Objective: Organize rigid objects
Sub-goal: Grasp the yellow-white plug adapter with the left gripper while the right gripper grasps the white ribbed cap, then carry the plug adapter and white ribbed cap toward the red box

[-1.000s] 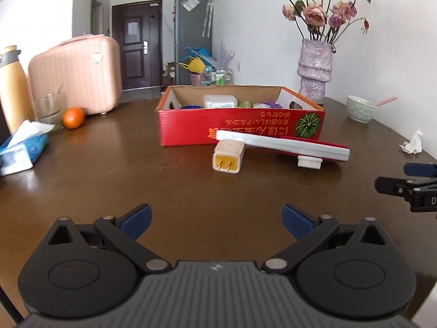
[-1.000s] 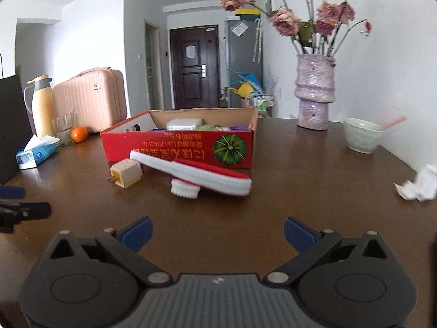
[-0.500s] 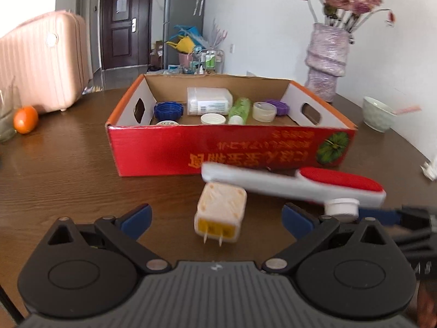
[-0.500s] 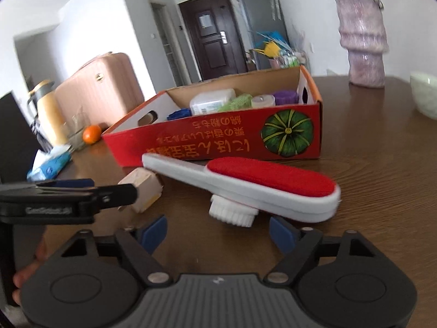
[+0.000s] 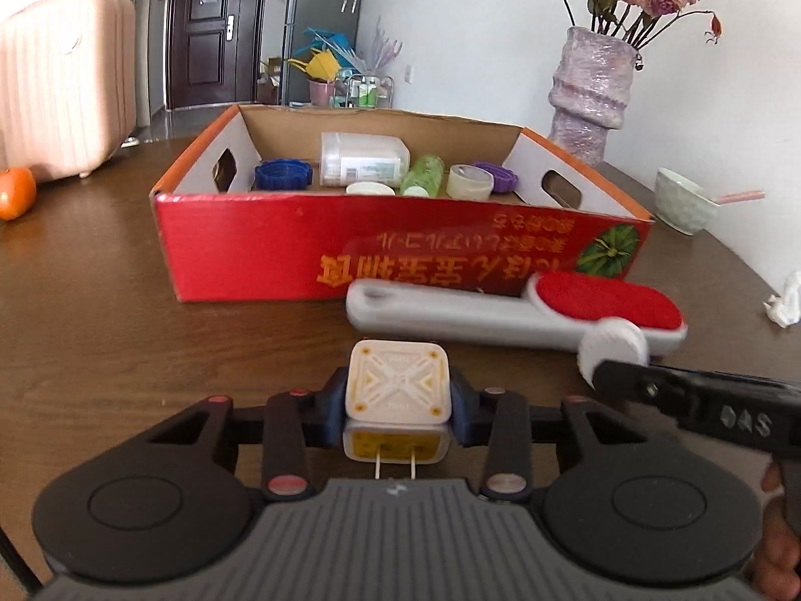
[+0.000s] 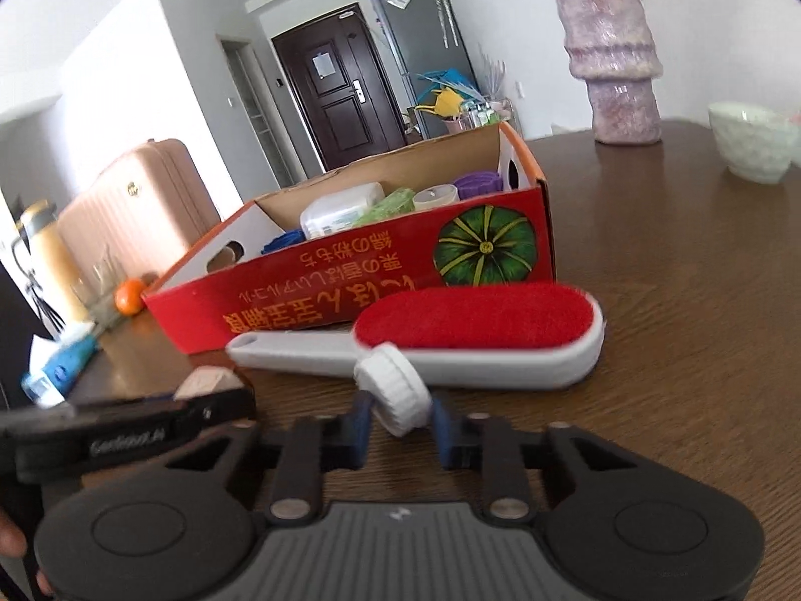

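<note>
Left gripper (image 5: pixel 399 413) clamped on the plug adapter (image 5: pixel 398 383); right gripper (image 6: pixel 399 430) pinching the white cap (image 6: pixel 394 388). Pickup step, I judge. Next I lift both into the red box (image 5: pixel 280 245).

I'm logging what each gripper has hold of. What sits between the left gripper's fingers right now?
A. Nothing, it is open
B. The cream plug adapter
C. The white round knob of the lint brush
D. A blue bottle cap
B: in the left wrist view the left gripper has its blue pads pressed on both sides of the cream plug adapter, prongs pointing toward the camera.
</note>
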`<state>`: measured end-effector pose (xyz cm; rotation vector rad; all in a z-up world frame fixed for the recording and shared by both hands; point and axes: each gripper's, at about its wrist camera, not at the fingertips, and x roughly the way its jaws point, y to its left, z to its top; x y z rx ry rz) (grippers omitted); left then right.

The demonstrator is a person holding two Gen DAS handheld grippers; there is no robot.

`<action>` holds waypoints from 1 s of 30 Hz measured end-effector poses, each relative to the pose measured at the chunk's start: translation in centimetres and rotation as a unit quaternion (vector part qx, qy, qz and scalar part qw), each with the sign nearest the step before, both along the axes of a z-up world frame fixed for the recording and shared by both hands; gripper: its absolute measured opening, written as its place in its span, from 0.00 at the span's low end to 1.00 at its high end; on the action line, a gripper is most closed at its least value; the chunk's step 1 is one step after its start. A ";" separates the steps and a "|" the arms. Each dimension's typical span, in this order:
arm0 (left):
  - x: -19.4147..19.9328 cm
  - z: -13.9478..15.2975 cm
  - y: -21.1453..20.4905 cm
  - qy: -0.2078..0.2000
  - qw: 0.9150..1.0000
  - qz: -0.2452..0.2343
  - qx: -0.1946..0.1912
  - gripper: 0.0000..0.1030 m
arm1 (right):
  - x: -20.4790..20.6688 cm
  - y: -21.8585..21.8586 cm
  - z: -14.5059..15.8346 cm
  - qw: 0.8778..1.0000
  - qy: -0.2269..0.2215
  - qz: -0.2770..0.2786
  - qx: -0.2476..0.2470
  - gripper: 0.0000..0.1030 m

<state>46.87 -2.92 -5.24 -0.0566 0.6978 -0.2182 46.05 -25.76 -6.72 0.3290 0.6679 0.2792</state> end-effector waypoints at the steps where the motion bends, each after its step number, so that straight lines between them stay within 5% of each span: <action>1: -0.6 0.1 0.1 0.000 1.000 -0.001 -0.001 0.38 | -0.1 -0.1 0.0 1.000 0.002 0.001 0.003 0.17; 14: -12.6 3.1 1.1 -0.067 0.997 0.024 0.015 0.38 | -8.9 1.5 2.9 0.995 -0.077 0.037 -0.051 0.15; 24: -22.6 5.9 2.2 -0.152 0.983 0.090 0.047 0.38 | -19.9 1.4 5.6 0.983 -0.151 0.045 -0.095 0.15; 30: -27.4 7.9 3.4 -0.184 0.977 0.103 0.032 0.38 | -24.6 0.8 7.1 0.979 -0.179 0.031 -0.094 0.15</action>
